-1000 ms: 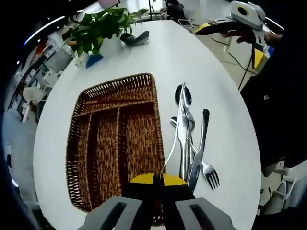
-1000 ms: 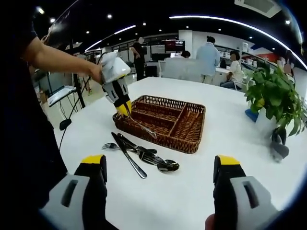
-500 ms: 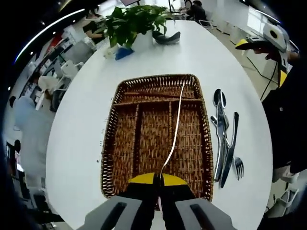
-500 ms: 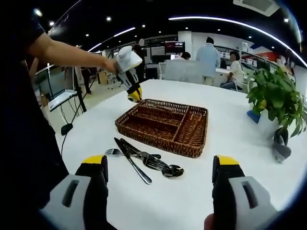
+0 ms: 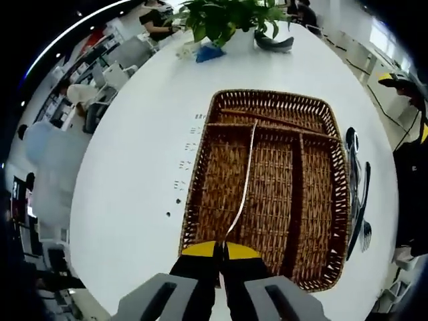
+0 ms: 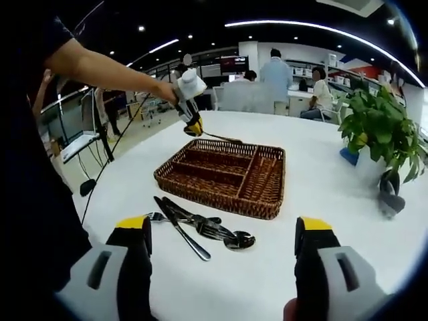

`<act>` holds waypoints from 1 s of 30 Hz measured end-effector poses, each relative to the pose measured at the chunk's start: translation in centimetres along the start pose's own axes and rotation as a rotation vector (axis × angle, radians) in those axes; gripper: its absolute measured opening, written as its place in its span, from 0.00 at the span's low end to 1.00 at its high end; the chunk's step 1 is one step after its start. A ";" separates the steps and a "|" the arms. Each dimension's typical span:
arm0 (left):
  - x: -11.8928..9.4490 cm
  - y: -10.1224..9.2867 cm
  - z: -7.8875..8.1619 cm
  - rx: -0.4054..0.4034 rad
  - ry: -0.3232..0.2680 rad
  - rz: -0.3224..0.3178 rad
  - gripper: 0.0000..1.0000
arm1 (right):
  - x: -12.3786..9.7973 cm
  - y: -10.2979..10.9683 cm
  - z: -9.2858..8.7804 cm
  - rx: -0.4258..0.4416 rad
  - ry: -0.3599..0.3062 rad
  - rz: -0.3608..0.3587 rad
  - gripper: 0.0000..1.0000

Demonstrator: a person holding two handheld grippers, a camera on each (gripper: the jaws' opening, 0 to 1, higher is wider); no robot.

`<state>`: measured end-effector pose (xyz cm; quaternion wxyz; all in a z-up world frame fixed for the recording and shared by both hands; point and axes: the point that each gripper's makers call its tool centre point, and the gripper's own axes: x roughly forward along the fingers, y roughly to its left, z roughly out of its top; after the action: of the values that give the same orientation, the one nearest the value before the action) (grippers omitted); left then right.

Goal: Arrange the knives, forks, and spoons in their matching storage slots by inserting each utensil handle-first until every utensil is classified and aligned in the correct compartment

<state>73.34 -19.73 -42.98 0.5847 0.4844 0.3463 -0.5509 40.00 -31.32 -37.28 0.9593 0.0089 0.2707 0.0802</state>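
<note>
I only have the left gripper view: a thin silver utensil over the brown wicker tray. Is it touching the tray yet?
Observer: No. In the right gripper view, the left gripper holds the thin silver utensil in the air, seemingly just above the far rim of the brown wicker tray.
Operator: And the right gripper?
Observer: The right gripper is open and empty, with its fingers wide apart.
Operator: What's in front of it?
Observer: The loose cutlery pile, lying on the white table beside the tray's near wall.

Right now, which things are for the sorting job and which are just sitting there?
For the job: wicker tray; held utensil in the left gripper; pile of cutlery beside the tray.
Just sitting there: potted plant; dark object by it.
</note>
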 end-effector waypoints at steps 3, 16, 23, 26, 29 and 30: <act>1.4 0.8 -0.4 -0.012 0.013 0.007 0.02 | 0.5 -0.2 0.1 0.005 0.010 -0.008 0.91; 6.1 3.2 -1.0 -0.040 0.028 0.043 0.02 | 3.3 -1.3 0.4 0.006 0.071 -0.008 0.90; 7.6 3.0 -1.6 -0.057 0.026 0.003 0.02 | 5.0 -1.3 1.0 -0.016 0.093 0.017 0.89; 8.1 2.9 -2.0 -0.033 0.030 0.002 0.03 | 5.5 -1.2 1.1 -0.021 0.098 0.024 0.89; 8.2 2.8 -1.9 -0.029 0.007 -0.021 0.03 | 5.8 -1.2 1.1 -0.020 0.102 0.030 0.89; 8.1 2.8 -1.9 -0.022 0.008 -0.027 0.03 | 5.8 -1.2 1.1 -0.020 0.103 0.030 0.89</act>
<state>77.53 -20.67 -50.66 0.5810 0.4757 0.3612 -0.5529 45.63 -31.60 -39.39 0.9429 -0.0011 0.3186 0.0975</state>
